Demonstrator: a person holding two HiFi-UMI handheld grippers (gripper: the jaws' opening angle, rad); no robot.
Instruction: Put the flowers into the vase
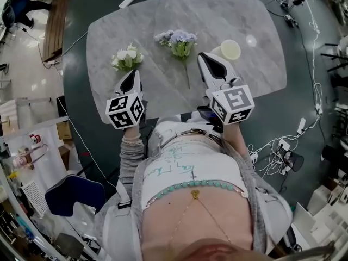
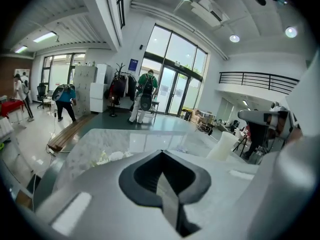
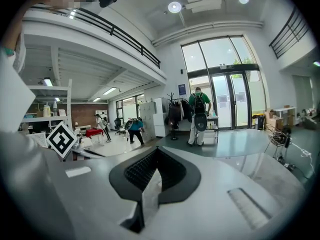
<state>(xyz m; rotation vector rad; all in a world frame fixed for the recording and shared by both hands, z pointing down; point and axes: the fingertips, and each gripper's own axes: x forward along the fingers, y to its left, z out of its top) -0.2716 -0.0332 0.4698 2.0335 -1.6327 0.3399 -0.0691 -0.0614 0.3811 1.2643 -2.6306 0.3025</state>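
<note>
TEXT CHECK | I could read nothing outright | green handwriting [image 1: 182, 167] on the shirt at 6 o'clock was too scrawled | blue wall sign [image 2: 132, 64] at 11 o'clock was too small | cube markers [image 1: 125, 111] showed only patterns

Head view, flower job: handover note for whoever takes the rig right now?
Left gripper: shut, empty, tip just short of the white flowers.
Right gripper: shut, empty, between the blue flowers and the vase.
Both bunches lie on the table; the vase stands at the right with no flowers in it.
Done: nothing yet.
Left: open, pick up each bunch, and put it in the vase.
</note>
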